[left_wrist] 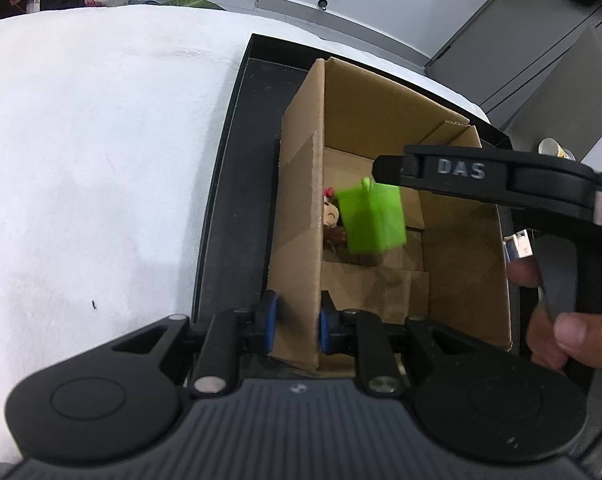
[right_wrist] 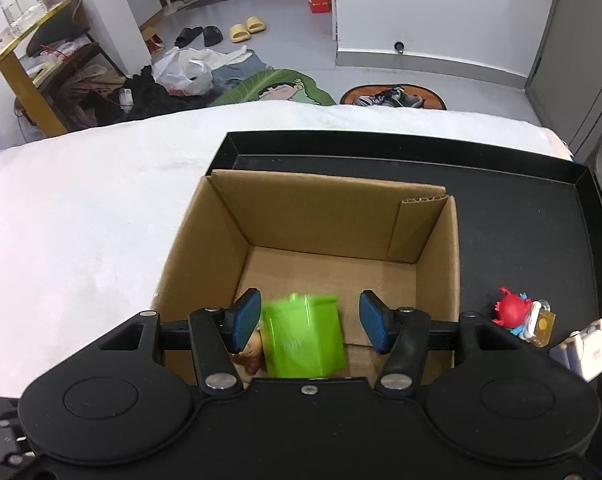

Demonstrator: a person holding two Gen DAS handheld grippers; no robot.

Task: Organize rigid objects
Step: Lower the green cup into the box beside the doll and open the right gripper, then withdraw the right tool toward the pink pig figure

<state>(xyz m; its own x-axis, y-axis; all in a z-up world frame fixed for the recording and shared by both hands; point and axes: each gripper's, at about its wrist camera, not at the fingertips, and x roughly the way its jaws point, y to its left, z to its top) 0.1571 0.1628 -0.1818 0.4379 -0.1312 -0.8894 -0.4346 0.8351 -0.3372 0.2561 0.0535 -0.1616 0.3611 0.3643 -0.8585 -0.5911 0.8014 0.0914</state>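
Note:
An open cardboard box point(left_wrist: 301, 200) point(right_wrist: 333, 204) stands in a black tray point(left_wrist: 229, 184) point(right_wrist: 521, 216) on a white-covered table. My left gripper point(left_wrist: 295, 330) is shut on the box's near left wall. My right gripper point(right_wrist: 307, 322) is open above the box; it also shows in the left wrist view point(left_wrist: 381, 168). A blurred green toy bin point(left_wrist: 371, 218) point(right_wrist: 303, 336) is free between the open pads, inside the box. A small brown figurine point(left_wrist: 333, 220) point(right_wrist: 251, 354) lies on the box floor beside it.
A red crab toy point(right_wrist: 511, 312), a small padlock-like item point(right_wrist: 543, 328) and a white boxy item point(right_wrist: 585, 350) lie in the tray right of the box. The white cloth point(left_wrist: 101, 160) covers the table to the left. Floor clutter lies beyond the far edge.

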